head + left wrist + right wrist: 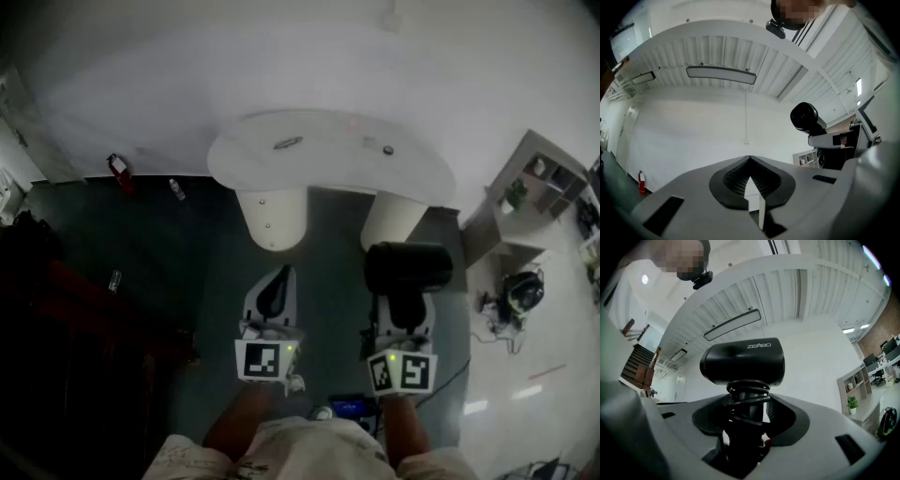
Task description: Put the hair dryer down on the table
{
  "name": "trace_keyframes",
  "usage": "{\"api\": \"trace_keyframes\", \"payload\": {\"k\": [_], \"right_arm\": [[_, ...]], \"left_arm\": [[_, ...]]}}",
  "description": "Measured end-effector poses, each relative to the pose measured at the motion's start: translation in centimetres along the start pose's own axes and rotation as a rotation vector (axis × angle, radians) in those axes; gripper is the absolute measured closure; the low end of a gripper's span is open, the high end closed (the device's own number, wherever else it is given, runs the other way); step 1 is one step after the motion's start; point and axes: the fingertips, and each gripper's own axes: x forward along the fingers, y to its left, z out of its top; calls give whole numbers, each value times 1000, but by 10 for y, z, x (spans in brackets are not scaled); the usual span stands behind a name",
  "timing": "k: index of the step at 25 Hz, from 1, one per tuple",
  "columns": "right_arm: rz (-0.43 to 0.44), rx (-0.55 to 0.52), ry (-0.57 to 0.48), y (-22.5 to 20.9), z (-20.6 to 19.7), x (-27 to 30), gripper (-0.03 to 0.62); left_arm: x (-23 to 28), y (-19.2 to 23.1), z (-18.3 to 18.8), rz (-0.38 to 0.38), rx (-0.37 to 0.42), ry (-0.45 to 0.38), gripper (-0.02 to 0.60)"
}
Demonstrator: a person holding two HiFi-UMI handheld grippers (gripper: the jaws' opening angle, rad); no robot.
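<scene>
A black hair dryer (408, 270) stands upright in my right gripper (404, 307), which is shut on its handle; a black cord is wound round that handle. In the right gripper view the dryer's barrel (743, 362) lies crosswise above the gripper (745, 420). To its left and level with it, my left gripper (284, 277) is shut with nothing in it, its tips meeting at a point (750, 161). The hair dryer (806, 117) also shows at the right of the left gripper view. Both grippers hang in the air short of the white oval table (281, 173).
The table stands on two thick white legs (272, 217) and carries a couple of small items (288, 142). A white shelf unit (539, 178) and floor cables (520, 292) are on the right. Dark furniture (75, 328), a red extinguisher (117, 167) and a bottle (176, 188) are on the left.
</scene>
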Motion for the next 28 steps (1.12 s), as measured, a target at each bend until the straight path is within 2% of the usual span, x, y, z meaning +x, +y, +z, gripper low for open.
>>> {"api": "trace_keyframes", "payload": {"k": [6, 11, 20, 28], "right_arm": [[7, 0, -10, -1, 9, -36, 358], [13, -14, -7, 0, 12, -45, 358], [33, -12, -10, 13, 5, -27, 358], [47, -14, -10, 36, -6, 13, 358]], "left_arm": [[-35, -31, 15, 6, -2, -22, 584], [-45, -39, 15, 14, 5, -15, 584], [-33, -23, 11, 14, -1, -26, 584], [-11, 14, 12, 14, -12, -49, 584]]}}
